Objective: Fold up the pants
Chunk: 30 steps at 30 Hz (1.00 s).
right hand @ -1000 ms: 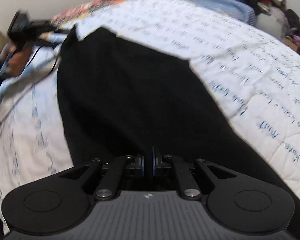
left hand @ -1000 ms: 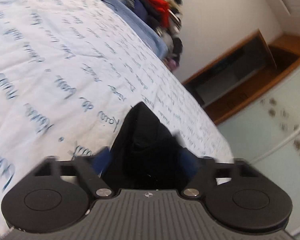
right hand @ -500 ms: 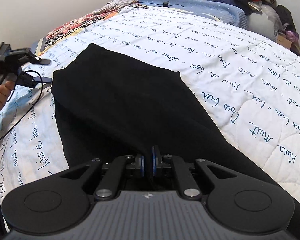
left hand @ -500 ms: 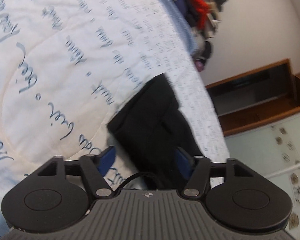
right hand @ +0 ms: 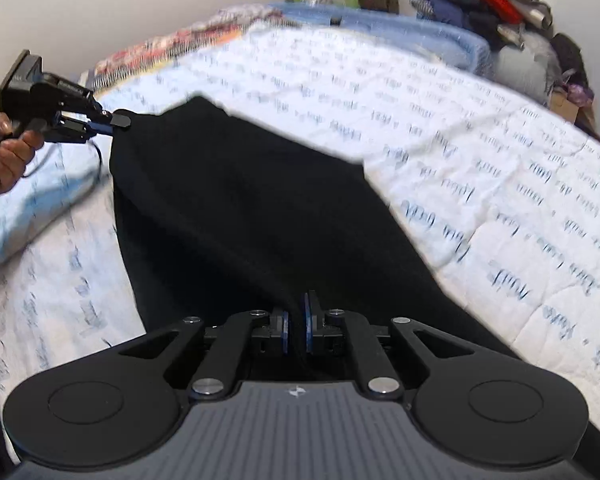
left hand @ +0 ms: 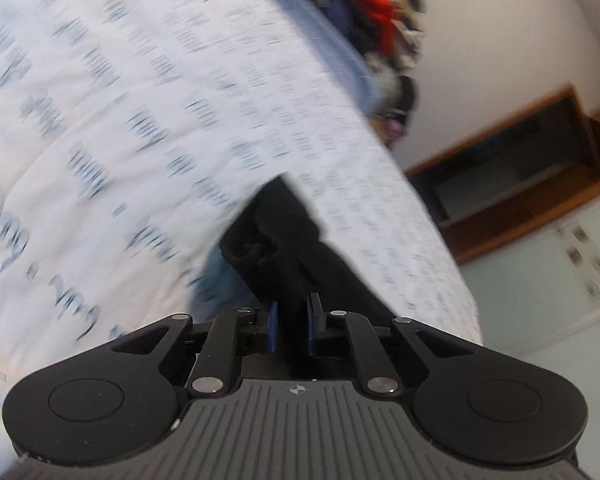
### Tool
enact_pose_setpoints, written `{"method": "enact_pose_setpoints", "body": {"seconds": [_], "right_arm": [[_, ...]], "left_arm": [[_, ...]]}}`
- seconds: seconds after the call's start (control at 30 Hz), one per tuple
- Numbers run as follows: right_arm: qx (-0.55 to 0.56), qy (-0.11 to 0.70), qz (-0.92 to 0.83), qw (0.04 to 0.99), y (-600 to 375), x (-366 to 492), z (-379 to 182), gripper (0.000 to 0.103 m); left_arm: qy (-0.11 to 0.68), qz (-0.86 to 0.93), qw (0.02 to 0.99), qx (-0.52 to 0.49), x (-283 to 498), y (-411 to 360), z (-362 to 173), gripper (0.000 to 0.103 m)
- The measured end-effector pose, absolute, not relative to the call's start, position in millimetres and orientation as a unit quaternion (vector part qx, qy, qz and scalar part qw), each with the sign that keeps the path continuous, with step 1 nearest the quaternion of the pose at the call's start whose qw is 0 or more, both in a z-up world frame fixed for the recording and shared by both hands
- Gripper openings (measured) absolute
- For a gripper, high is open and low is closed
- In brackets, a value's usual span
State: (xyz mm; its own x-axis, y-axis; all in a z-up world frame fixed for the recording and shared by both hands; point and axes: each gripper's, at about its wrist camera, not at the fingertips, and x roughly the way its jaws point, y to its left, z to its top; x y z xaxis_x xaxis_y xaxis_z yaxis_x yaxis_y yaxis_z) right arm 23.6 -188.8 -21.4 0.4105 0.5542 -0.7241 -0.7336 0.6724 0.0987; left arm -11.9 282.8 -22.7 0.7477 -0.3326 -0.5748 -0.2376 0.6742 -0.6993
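Through the left wrist camera we see our left gripper (left hand: 291, 326) with its jaws closing on a bunched corner of the black pants (left hand: 278, 240); the cloth runs between the blue pads and stretches ahead over the white quilt (left hand: 100, 100) printed with blue writing.

Through the right wrist camera our right gripper (right hand: 296, 330) is pinched tight on the near edge of the pants (right hand: 236, 208), which spread away from it across the quilt (right hand: 440, 132). At the far left corner of the cloth we see the left gripper (right hand: 118, 122), held in a hand (right hand: 4, 152), its tip at the fabric.
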Motion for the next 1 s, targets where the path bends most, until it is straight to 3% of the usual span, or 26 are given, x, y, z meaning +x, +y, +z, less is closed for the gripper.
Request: {"method": "enact_pose_setpoints", "body": {"seconds": [0.07,0.1,0.33,0.47,0.57,0.63,0.73,0.83,1.0], "right_arm": [[-0.108,0.365,0.387,0.840,-196.0,16.8,-8.6,0.007],[-0.101,0.362,0.387,0.842,-199.4,13.1,-6.0,0.007],[-0.096,0.397,0.385,0.827,-194.3,9.0,-34.7,0.007],[-0.095,0.396,0.383,0.830,-193.6,12.5,-34.2,0.007],[-0.093,0.384,0.380,0.836,-195.9,13.0,-22.2,0.007],[-0.091,0.372,0.382,0.841,-198.1,5.9,-12.8,0.007],[-0.103,0.385,0.380,0.835,-193.7,-10.0,-24.6,0.006],[-0.122,0.422,0.375,0.816,-181.9,-21.3,-65.2,0.006],[-0.071,0.408,0.358,0.837,-190.0,-20.9,-62.0,0.013]], "left_arm": [[0.352,-0.046,0.852,-0.385,-12.2,282.6,-11.8,0.014],[0.357,-0.048,0.852,-0.381,-12.4,283.5,-12.0,0.021],[0.400,-0.021,0.810,-0.428,-8.4,291.4,-59.6,0.021],[0.401,-0.019,0.806,-0.435,-4.3,294.1,-59.6,0.021],[0.380,-0.026,0.826,-0.416,-4.7,288.8,-39.9,0.019],[0.362,-0.035,0.844,-0.394,-9.7,283.2,-24.7,0.012],[0.399,0.000,0.851,-0.343,-6.8,279.6,-39.0,0.011],[0.417,0.014,0.829,-0.373,-5.4,290.9,-72.1,0.017],[0.401,-0.001,0.835,-0.375,-16.0,291.9,-61.3,0.033]]}}
